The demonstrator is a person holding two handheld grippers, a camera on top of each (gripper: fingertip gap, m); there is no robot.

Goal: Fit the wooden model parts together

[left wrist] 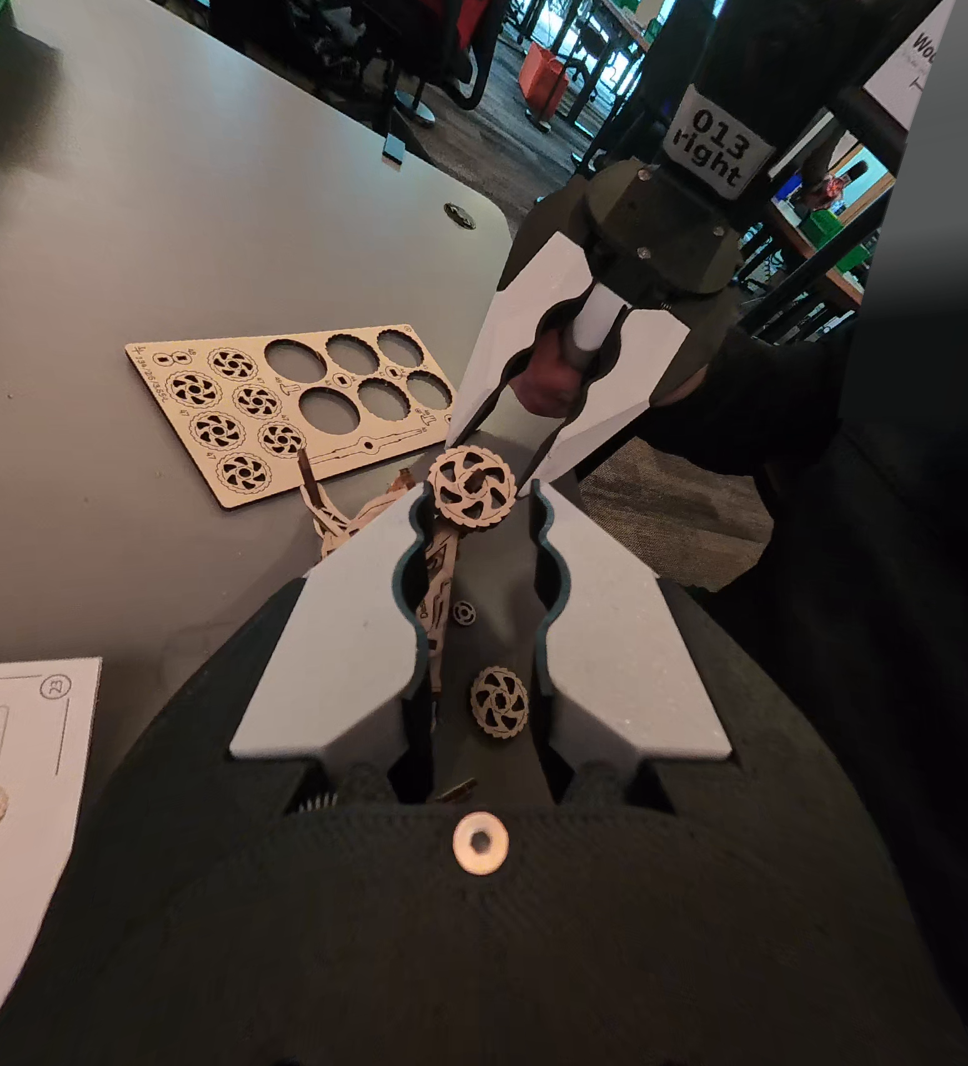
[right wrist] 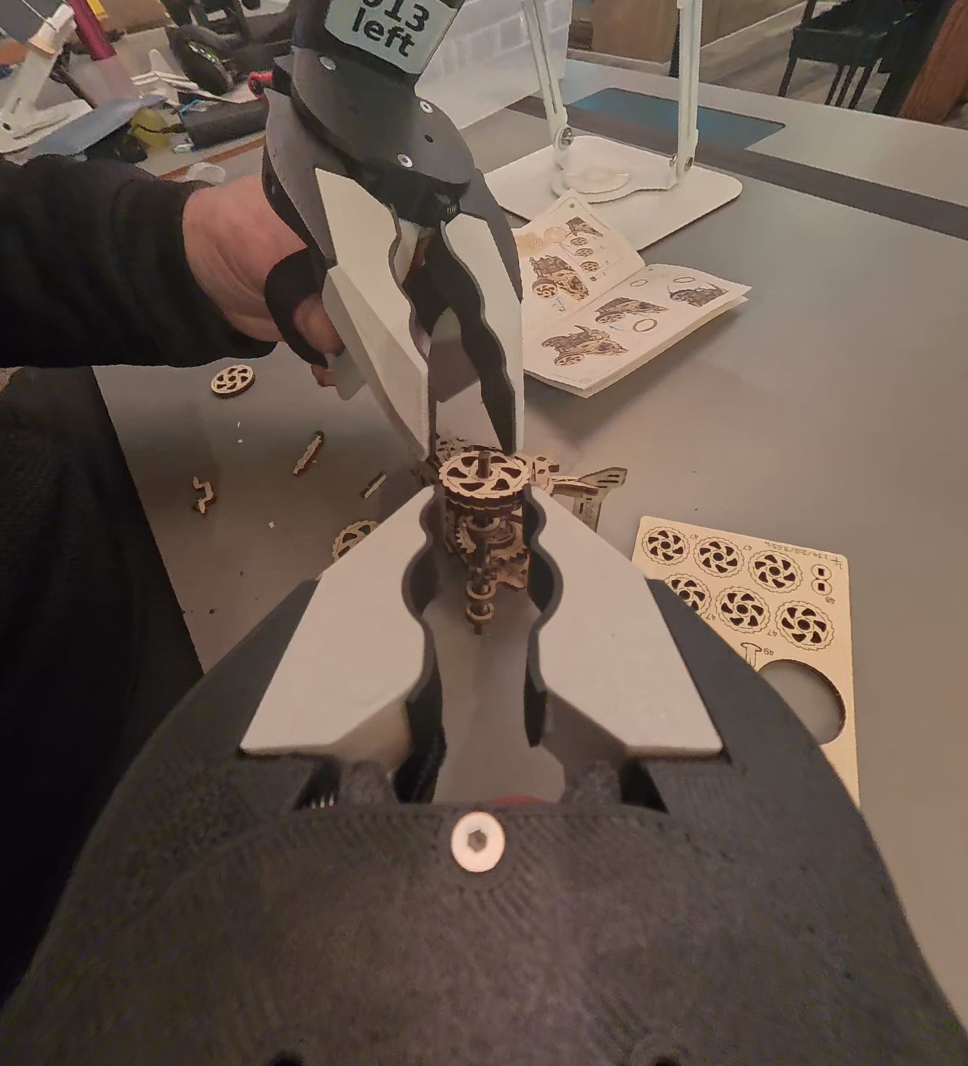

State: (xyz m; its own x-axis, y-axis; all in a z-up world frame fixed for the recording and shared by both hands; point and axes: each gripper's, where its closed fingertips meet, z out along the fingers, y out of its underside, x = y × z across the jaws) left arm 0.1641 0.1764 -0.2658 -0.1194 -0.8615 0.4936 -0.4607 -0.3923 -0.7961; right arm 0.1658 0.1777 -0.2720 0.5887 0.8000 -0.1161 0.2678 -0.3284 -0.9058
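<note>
Left wrist view, l. to r.: a printed instruction sheet (left wrist: pixel 8 779) lies at the table (left wrist: pixel 123 259) edge. Next is the plywood parts sheet (left wrist: pixel 291 404), flat, w/ several wheels uncut and six round holes empty. My left gripper (left wrist: pixel 479 496) points at the wooden model (left wrist: pixel 441 577), which runs along the inner side of its left finger. The jaws are at a narrow gap around the model, but if they really clamp it I cannot tell. A spoked toothed wheel (left wrist: pixel 473 487) sits at the model's top end, btw. the tips. Lower, btw. my fingers, a small ring (left wrist: pixel 463 612) and a loose wheel (left wrist: pixel 499 702) lie on the table.

Right wrist view, l. to r.: another loose wheel (right wrist: pixel 232 381) and small wood offcuts (right wrist: pixel 308 453) lie near a person's hand (right wrist: pixel 239 271). My right gripper (right wrist: pixel 480 493) has its jaws closed in on the toothed wheel, tips touching the rim on both sides; an axle pokes through the hub. Far right, an open booklet (right wrist: pixel 614 306) lies behind the parts sheet.
</note>
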